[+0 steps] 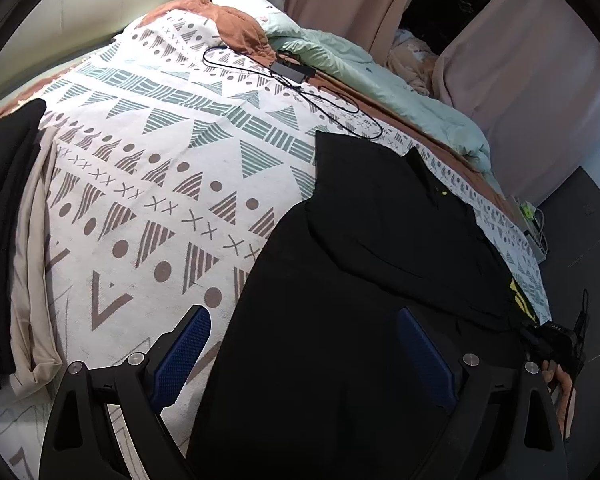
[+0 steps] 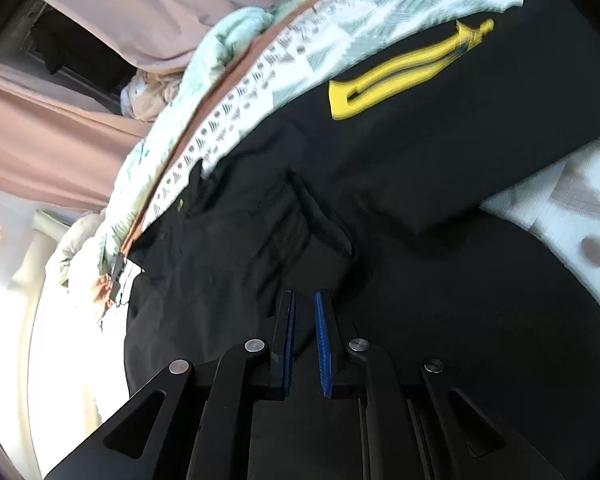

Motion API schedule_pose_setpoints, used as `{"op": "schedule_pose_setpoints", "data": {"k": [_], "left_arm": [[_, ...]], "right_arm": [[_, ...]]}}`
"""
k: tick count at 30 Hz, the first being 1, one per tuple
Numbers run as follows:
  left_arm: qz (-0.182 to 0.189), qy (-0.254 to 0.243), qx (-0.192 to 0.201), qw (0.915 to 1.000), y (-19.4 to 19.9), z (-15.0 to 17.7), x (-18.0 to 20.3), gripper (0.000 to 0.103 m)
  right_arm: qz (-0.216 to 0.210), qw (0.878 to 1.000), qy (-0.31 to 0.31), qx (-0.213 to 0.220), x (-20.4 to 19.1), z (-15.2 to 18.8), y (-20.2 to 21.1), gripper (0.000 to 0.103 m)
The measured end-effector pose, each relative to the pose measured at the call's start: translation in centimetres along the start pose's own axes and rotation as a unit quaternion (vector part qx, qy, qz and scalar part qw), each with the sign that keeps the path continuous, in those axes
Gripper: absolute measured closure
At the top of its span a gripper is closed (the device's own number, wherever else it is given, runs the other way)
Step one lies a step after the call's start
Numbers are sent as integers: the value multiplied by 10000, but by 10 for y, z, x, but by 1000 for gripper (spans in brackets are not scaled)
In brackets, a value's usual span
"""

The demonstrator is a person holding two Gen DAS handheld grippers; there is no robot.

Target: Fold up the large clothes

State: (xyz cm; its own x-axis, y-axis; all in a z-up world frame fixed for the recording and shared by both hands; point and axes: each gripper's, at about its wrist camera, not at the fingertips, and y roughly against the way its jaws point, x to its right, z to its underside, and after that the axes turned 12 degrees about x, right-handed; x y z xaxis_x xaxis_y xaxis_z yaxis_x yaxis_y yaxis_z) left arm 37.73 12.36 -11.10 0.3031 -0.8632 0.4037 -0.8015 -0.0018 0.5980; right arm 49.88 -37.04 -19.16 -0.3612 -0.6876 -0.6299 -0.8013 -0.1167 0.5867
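Note:
A large black garment (image 1: 380, 260) with a yellow print (image 2: 400, 76) lies spread on the patterned bedsheet (image 1: 160, 160). My left gripper (image 1: 304, 344) stands wide open over the garment's left edge, its left finger above bare sheet and its right finger above black cloth, holding nothing. In the right wrist view my right gripper (image 2: 305, 312) hovers over a rumpled fold of the same garment (image 2: 420, 200). Its blue pads (image 2: 323, 340) stand a narrow gap apart, and no cloth shows pinched between them. A hand (image 1: 560, 384) holding that gripper shows at the left wrist view's right edge.
Folded black clothes (image 1: 8, 220) and a beige piece (image 1: 32, 280) are stacked at the bed's left. A charger brick with a looped cable (image 1: 292, 70) lies on the far sheet. A mint duvet (image 1: 380, 76) is bunched along the far right, before pink curtains (image 1: 520, 60). Dark floor (image 1: 580, 240) lies to the right.

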Motion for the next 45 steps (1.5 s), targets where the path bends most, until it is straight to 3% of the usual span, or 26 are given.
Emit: {"op": "schedule_pose_setpoints", "data": {"k": [1,2,3,15,28,34,37,39,43,45], "left_arm": [[30,-18,33,10000,4,-1,4,8],[55,-56,79,9999,8,-1,8,8],[80,-104,139,9998,12,-2,12,8],[168,-178,571,9981,16,-4,55,8],[467,-319,433,9975,-50,6,130,5],[511,-341,500,9969,-80,12,146,0],[392,-521,362,9972,-94,18,145,0],[386,-527,223,9976,-101,18,141,0],[401,-238,196,9987,-100,15,123,0],[424,-161,289,9986,-95,13,116,1]], "right_arm": [[-22,10000,-29,23,1,-2,5,74],[-41,9999,-100,42,3,-4,11,46],[-41,9998,-170,86,7,-6,16,31],[182,9965,-229,788,63,-66,93,31],[559,9899,-860,983,154,-95,96,31],[637,9817,-1398,1128,189,-105,89,39],[655,9755,-1674,1271,206,-110,86,62],[698,9720,-1773,1374,213,-112,82,94],[562,9663,-1937,1597,213,-112,85,99],[477,9670,-1715,1821,195,-115,94,99]]}}
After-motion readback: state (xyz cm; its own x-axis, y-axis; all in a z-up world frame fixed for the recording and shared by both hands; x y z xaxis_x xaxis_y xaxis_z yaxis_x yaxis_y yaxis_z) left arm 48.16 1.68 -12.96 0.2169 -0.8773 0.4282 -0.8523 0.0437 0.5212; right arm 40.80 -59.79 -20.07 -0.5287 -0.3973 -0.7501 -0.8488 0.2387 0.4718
